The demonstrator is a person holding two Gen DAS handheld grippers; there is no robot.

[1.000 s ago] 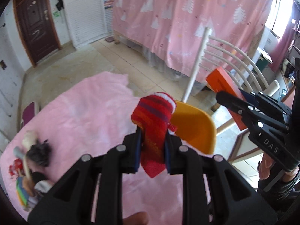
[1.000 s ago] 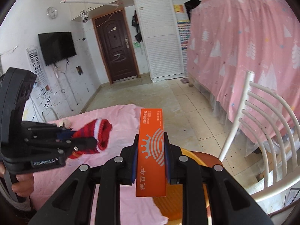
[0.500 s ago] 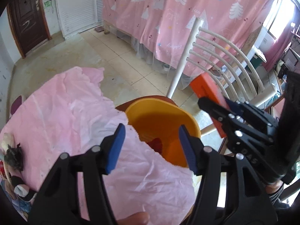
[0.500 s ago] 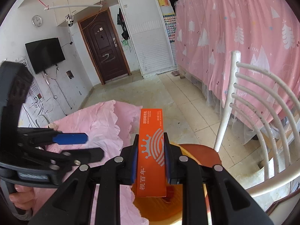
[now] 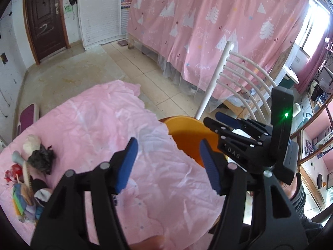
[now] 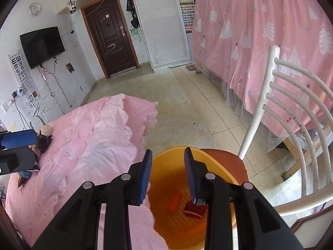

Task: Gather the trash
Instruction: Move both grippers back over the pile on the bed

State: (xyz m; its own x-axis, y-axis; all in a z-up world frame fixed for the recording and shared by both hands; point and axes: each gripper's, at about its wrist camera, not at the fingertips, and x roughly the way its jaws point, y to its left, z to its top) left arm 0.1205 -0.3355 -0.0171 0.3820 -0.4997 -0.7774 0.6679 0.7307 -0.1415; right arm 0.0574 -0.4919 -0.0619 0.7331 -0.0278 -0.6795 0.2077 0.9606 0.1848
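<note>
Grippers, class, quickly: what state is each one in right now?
Left gripper: open, holding nothing, jaws opening.
Right gripper: open, holding nothing, jaws opening over the orange bin.

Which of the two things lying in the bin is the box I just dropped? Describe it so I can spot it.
Find the white slatted chair; on its seat sits the round orange plastic basin. Of the two items on the basin's floor, the flat orange rectangular box is the one nearer the pink cloth. Unlike the red, white-striped knitted sock beside it, it is plain-coloured and straight-edged.

A table draped in wrinkled pink cloth (image 5: 100, 129) carries a heap of mixed small scraps (image 5: 31, 175) at its left edge.
</note>
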